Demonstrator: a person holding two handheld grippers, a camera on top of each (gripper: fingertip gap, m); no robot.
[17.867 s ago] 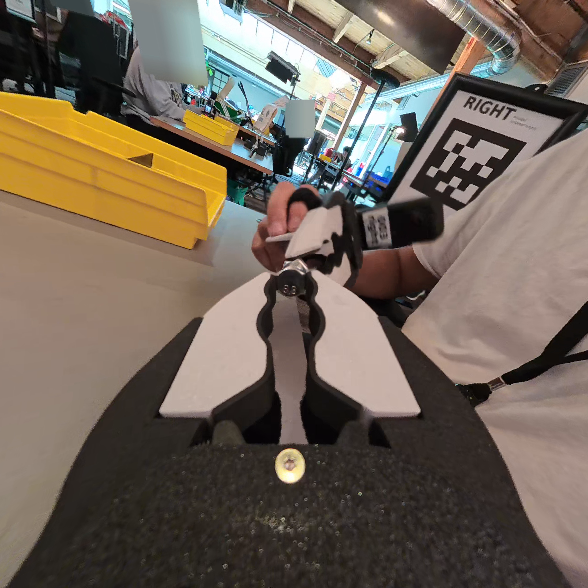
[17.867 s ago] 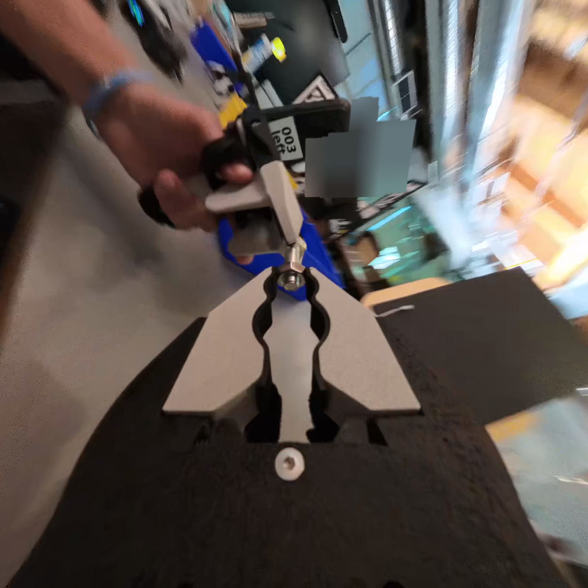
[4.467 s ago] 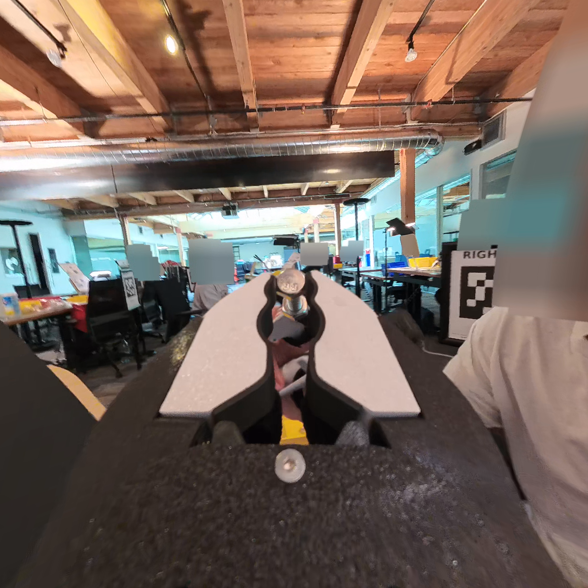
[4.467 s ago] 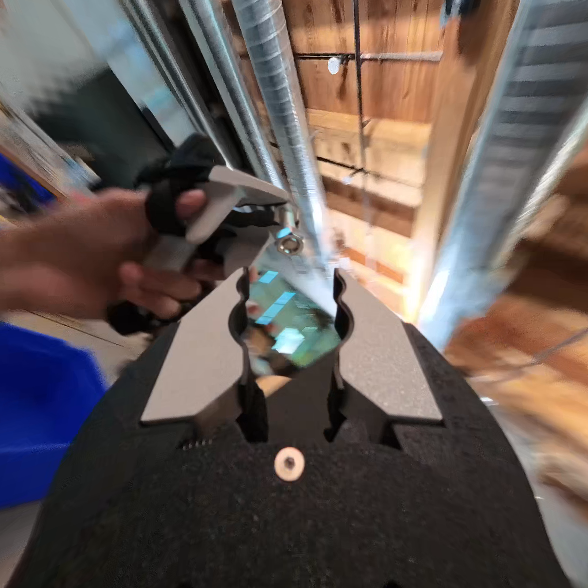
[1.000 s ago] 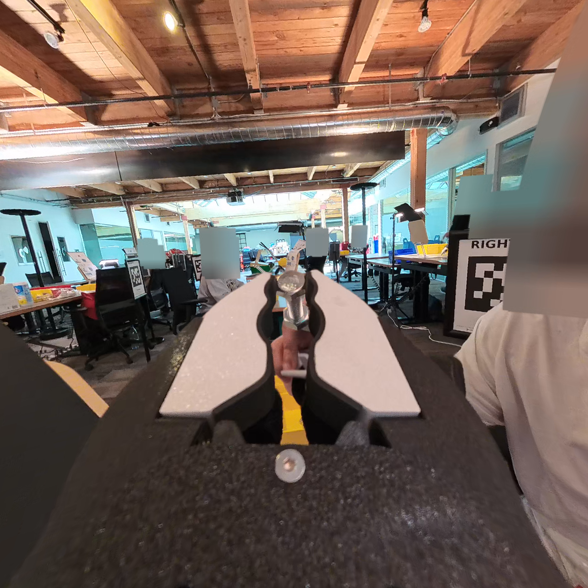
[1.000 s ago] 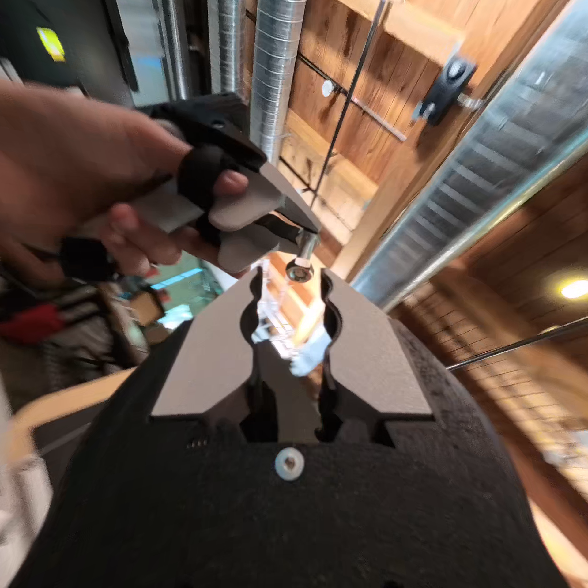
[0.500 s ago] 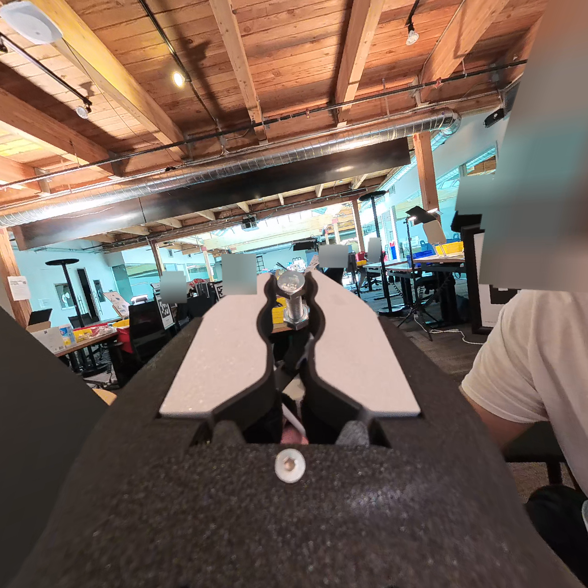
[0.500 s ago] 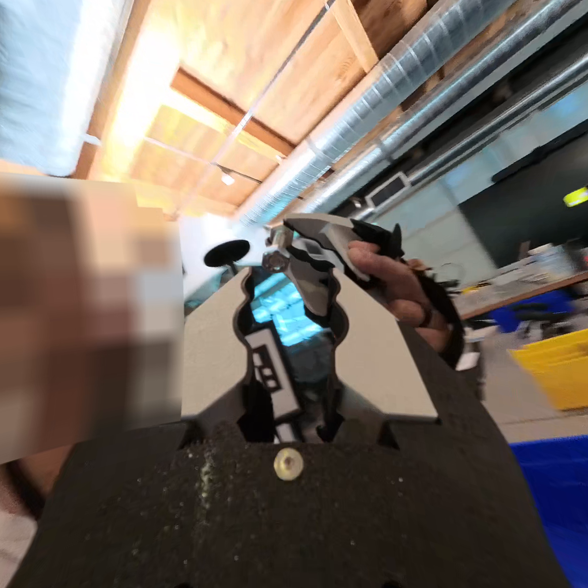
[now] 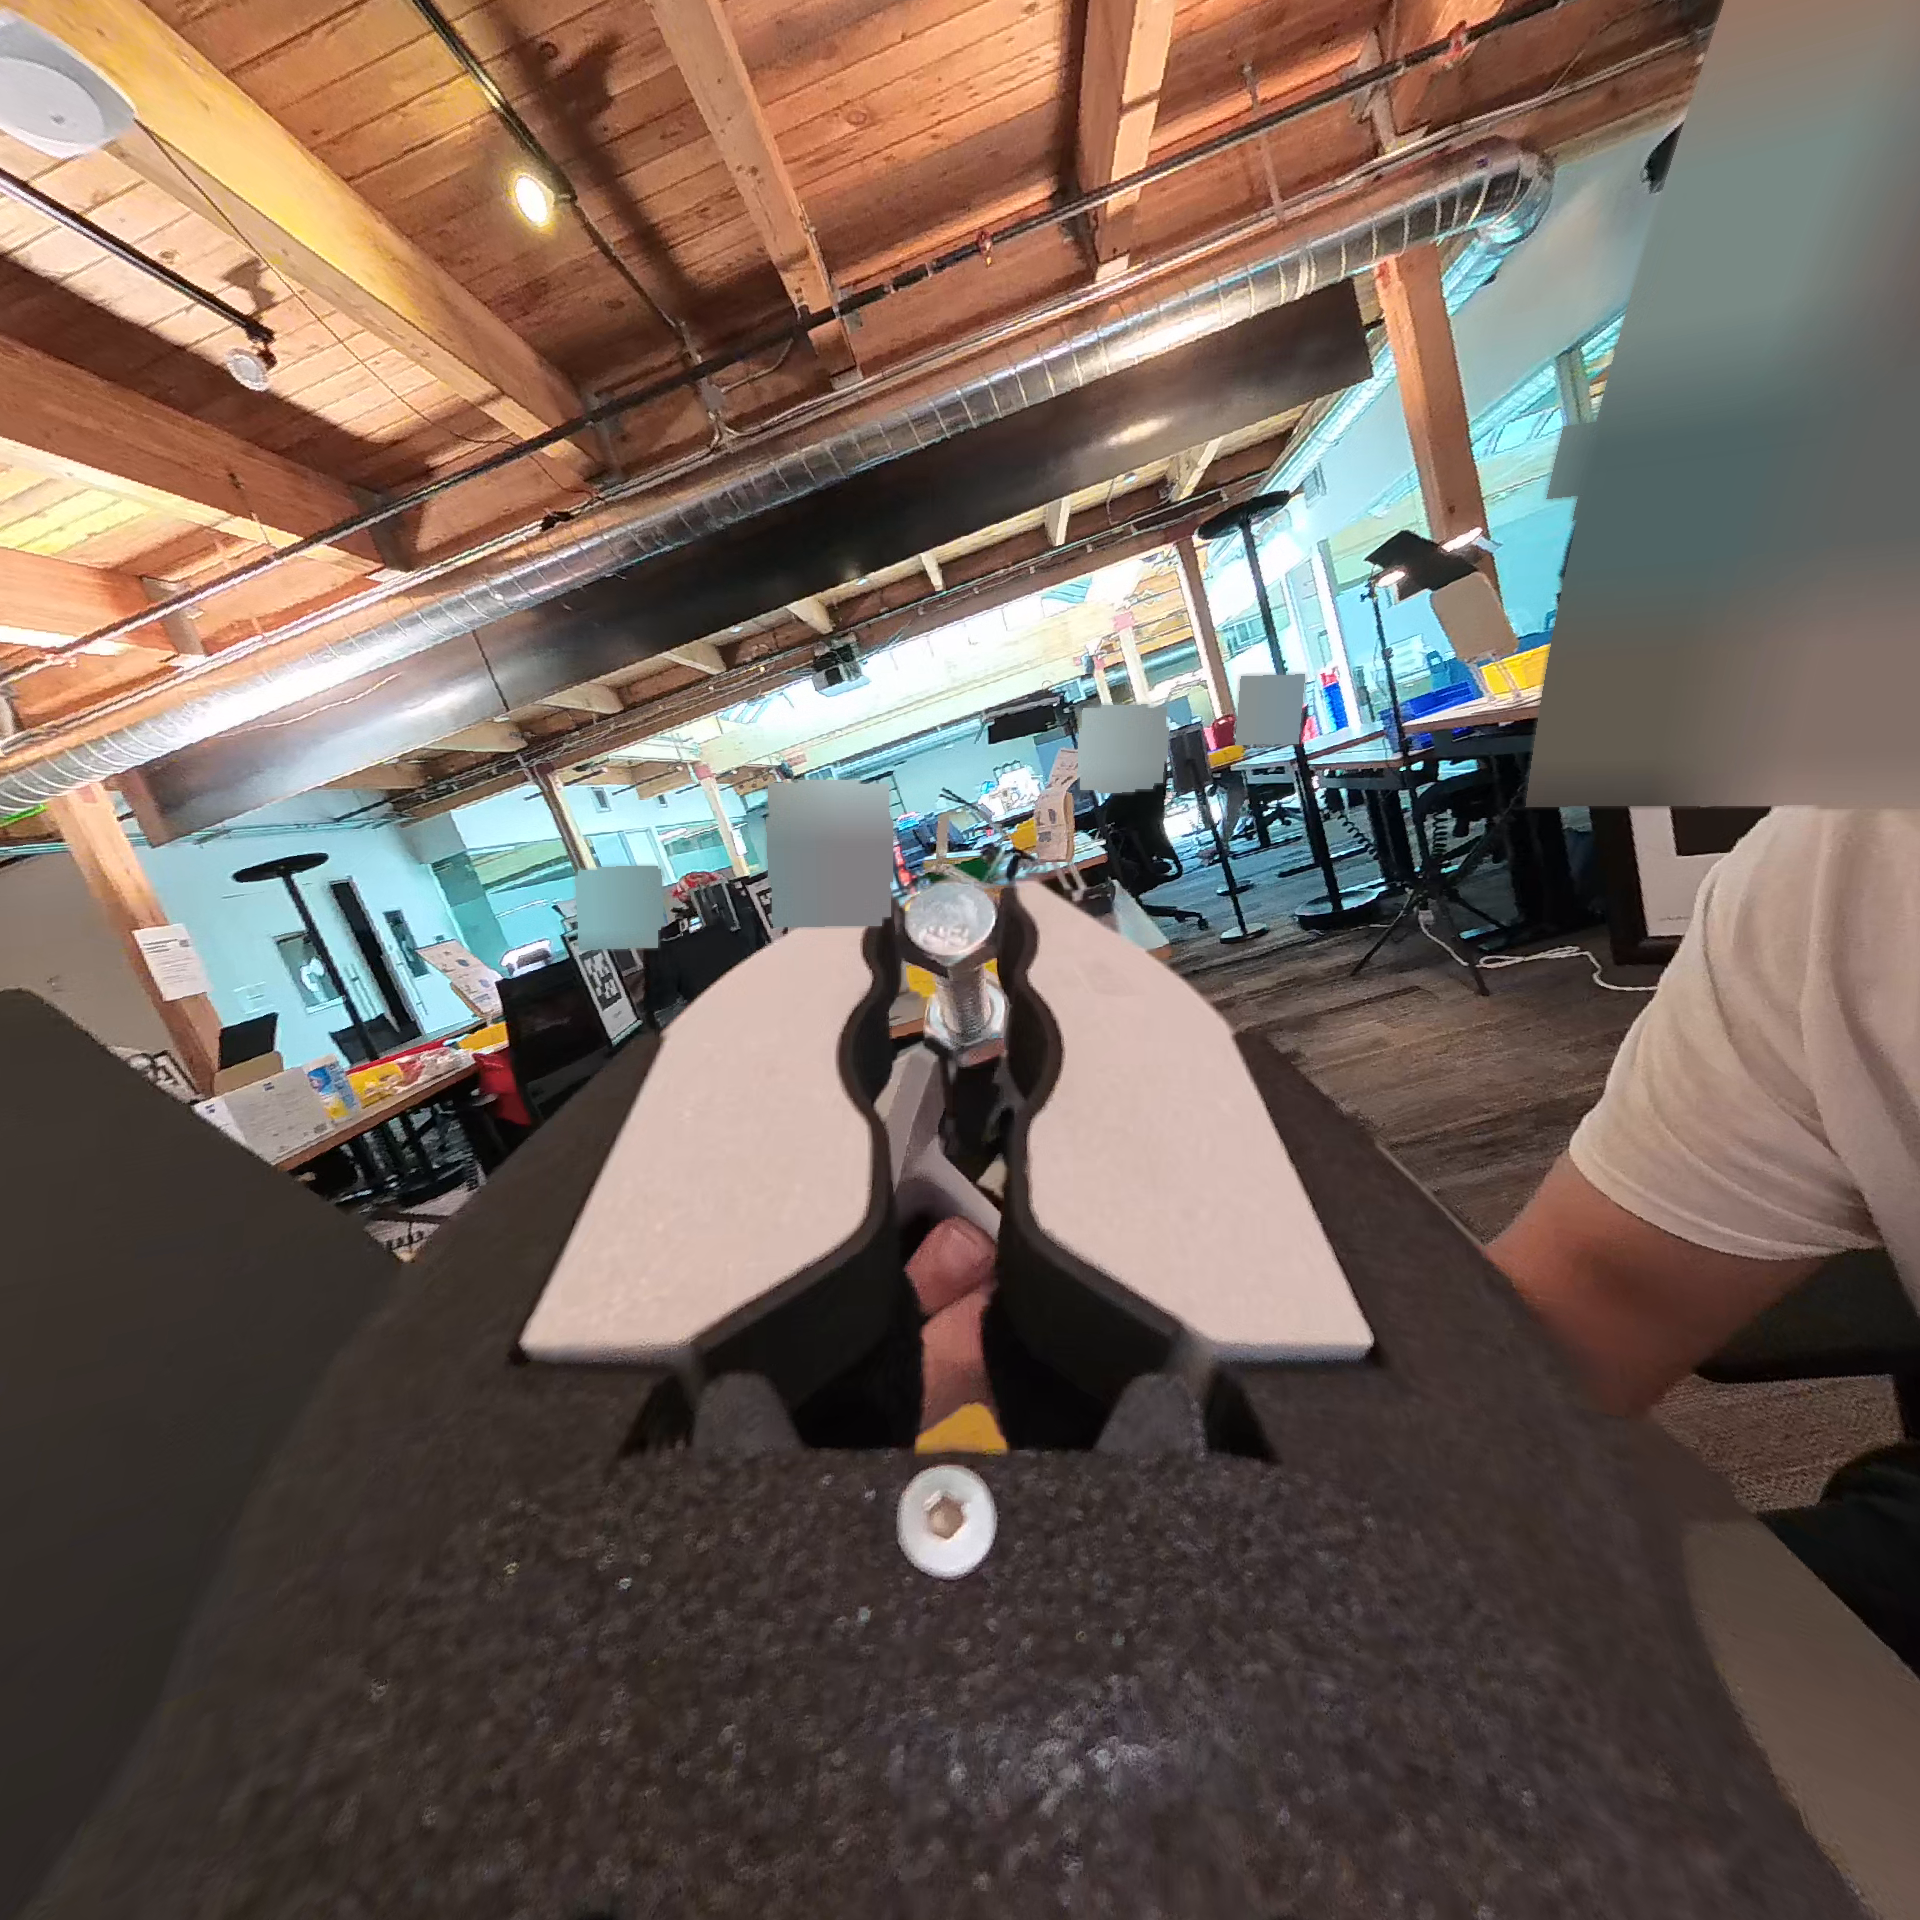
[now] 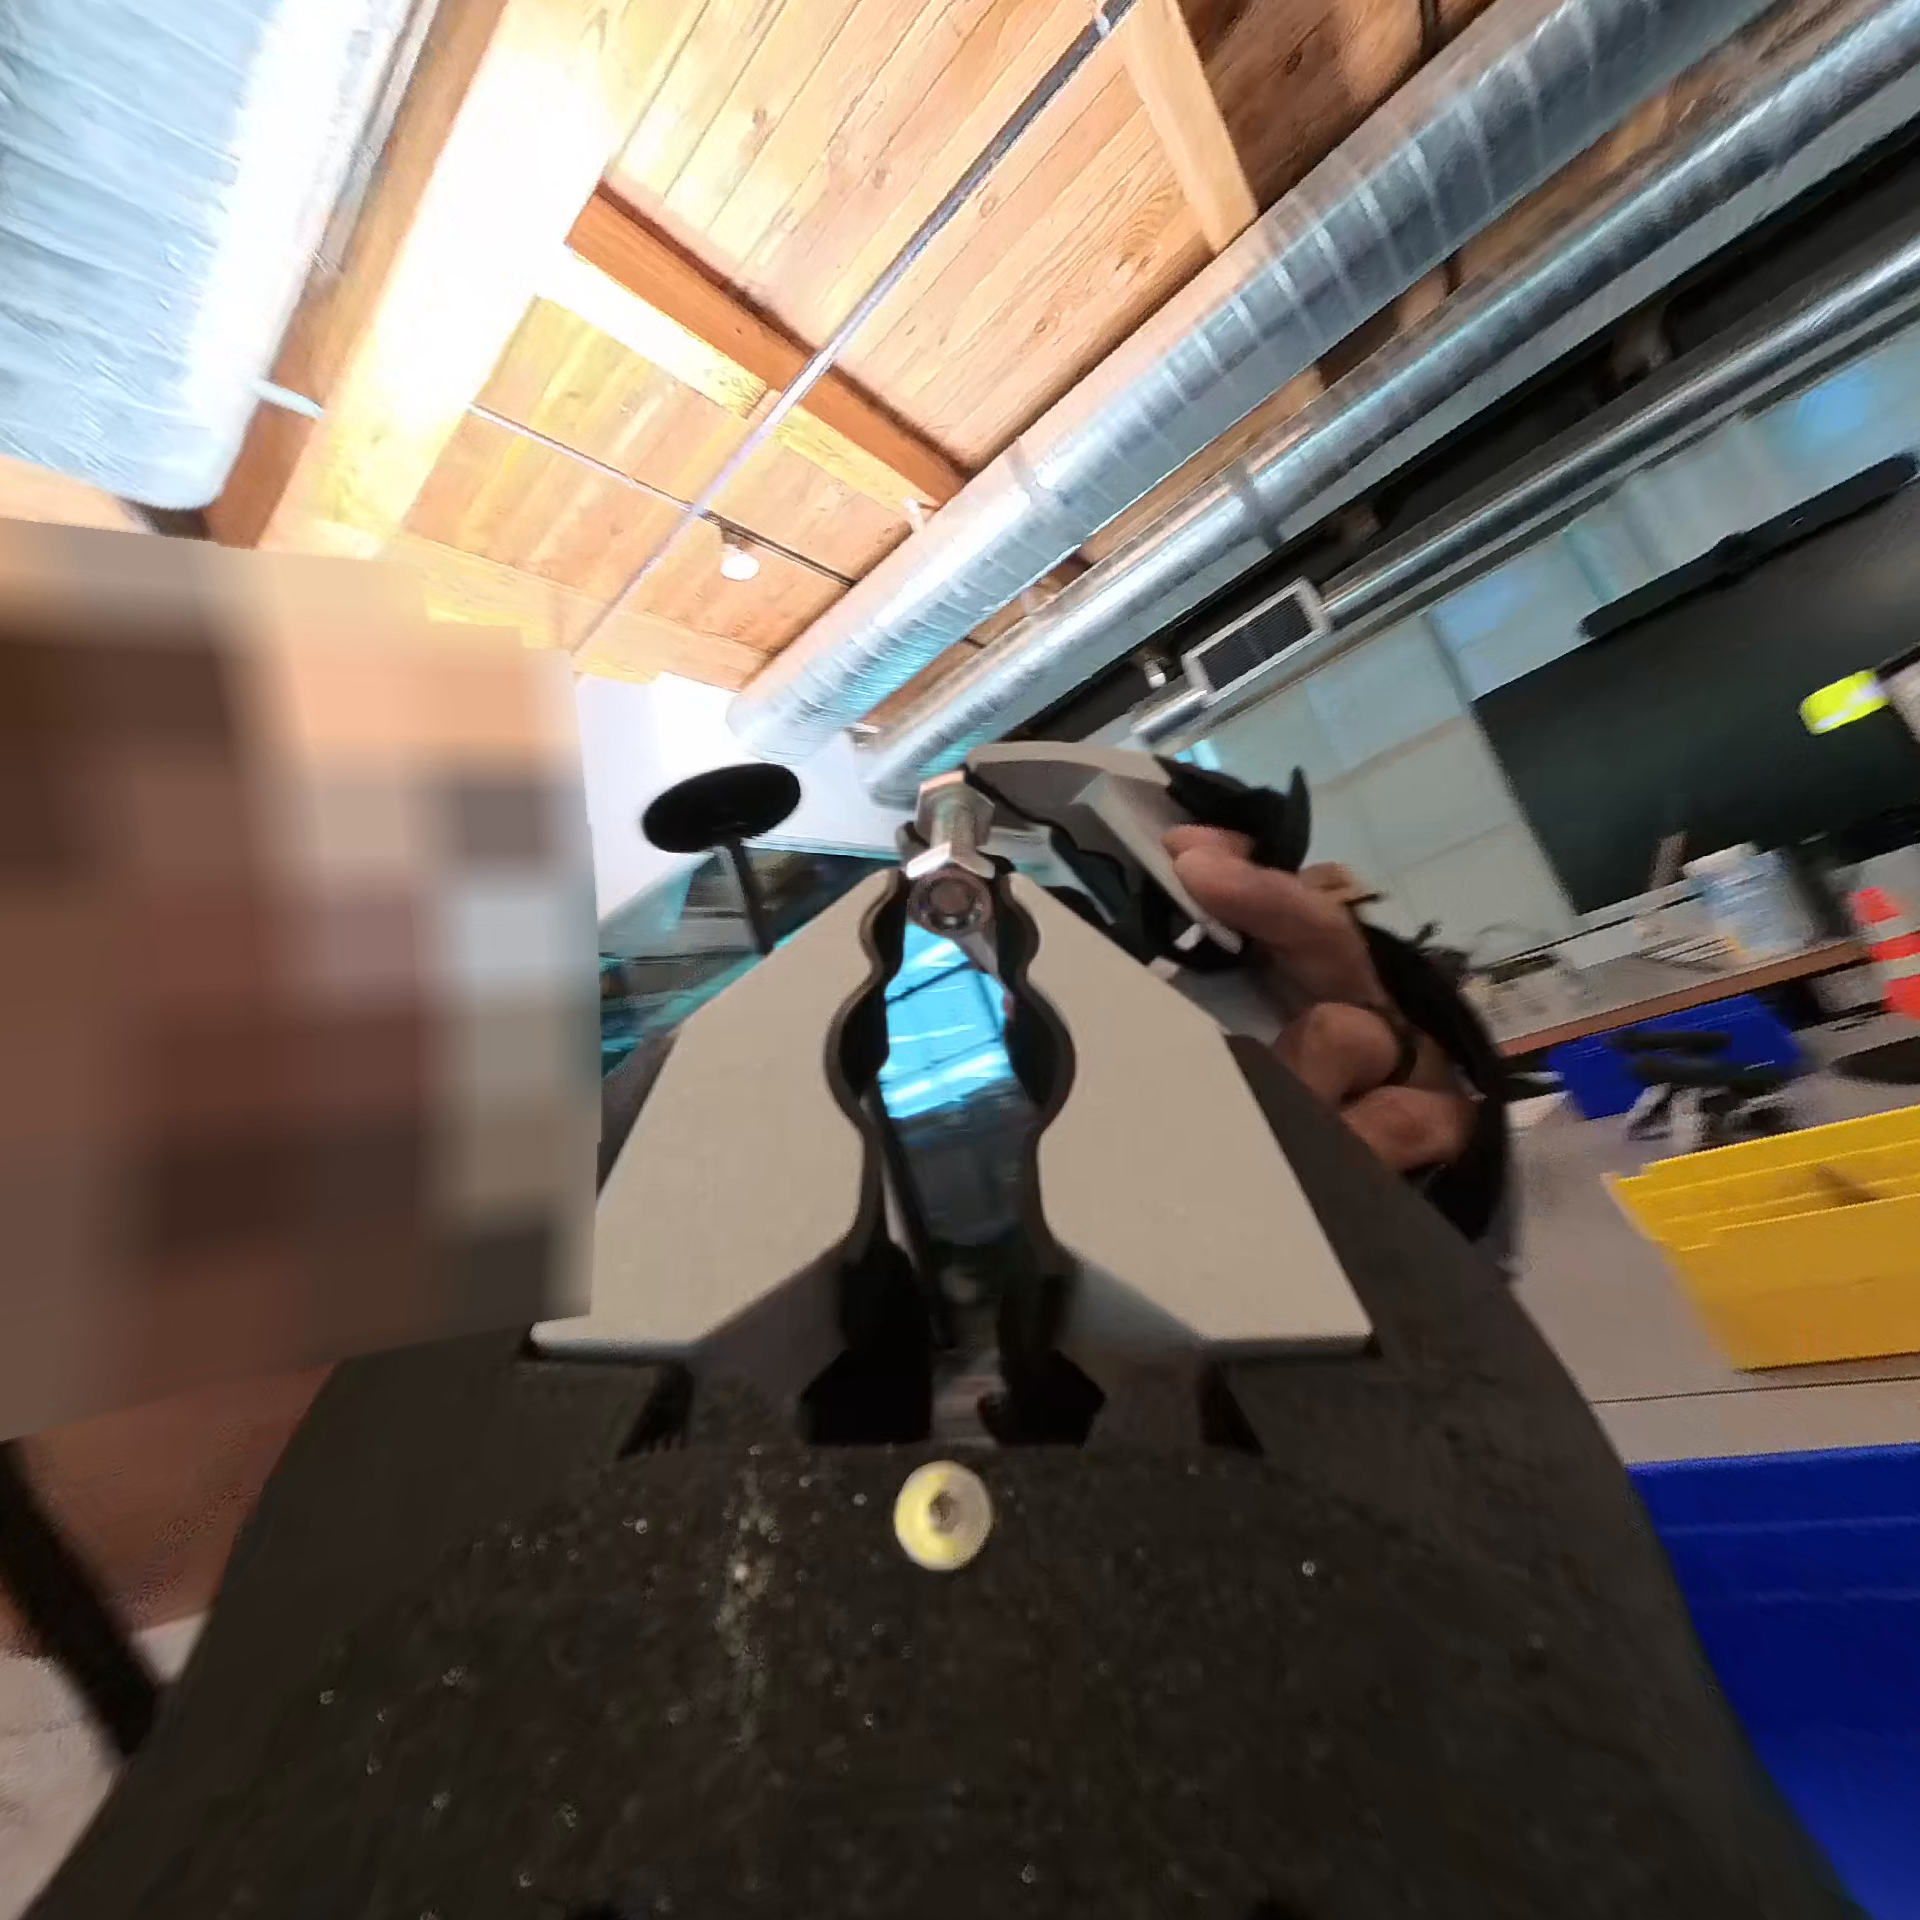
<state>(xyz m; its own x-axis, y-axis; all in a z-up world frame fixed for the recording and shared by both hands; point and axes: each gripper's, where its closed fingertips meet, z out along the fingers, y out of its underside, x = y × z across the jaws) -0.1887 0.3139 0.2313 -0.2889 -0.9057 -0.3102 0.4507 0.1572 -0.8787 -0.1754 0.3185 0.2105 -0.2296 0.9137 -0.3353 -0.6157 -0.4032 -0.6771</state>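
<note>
My left tongs [image 9: 951, 940] were clamped on the head of a silver bolt [image 9: 954, 971], its threaded shank running back toward me with a nut [image 9: 964, 1034] on it. My right tongs [image 10: 951, 914] were closed on that nut [image 10: 948, 902], at 12 o'clock in their view. A yellow bin [image 10: 1787, 1236] sat on the worktop at 3 o'clock.

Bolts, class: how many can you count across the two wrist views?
1. The bolt has its head pinched in the left gripper. The right gripper grips its nut. Others may be hidden.
</note>
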